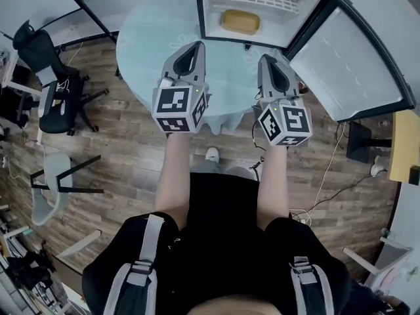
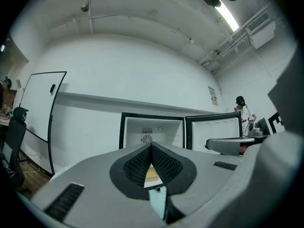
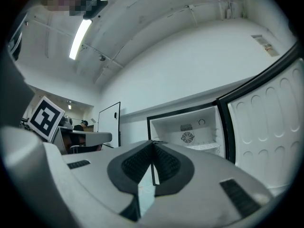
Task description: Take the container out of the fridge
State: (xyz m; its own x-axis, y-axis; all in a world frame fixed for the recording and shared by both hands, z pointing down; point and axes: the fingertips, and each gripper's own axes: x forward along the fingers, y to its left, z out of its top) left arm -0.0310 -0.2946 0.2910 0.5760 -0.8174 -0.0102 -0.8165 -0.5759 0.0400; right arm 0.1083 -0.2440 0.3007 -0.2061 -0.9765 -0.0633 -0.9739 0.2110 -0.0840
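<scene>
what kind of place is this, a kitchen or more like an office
Most likely an office or lab workspace, not a kitchen: rolling office chairs on a wood floor, and a small open fridge by a round table.

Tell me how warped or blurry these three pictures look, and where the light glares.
Head view: evenly lit, fisheye bows the white open fridge door; the yellow rectangular container looks fairly sharp. Left gripper view: black round vignette, long ceiling strip light blown out. Right gripper view: same curving, its strip light glares too.

Yellow container, white fridge, pale-blue table
</scene>
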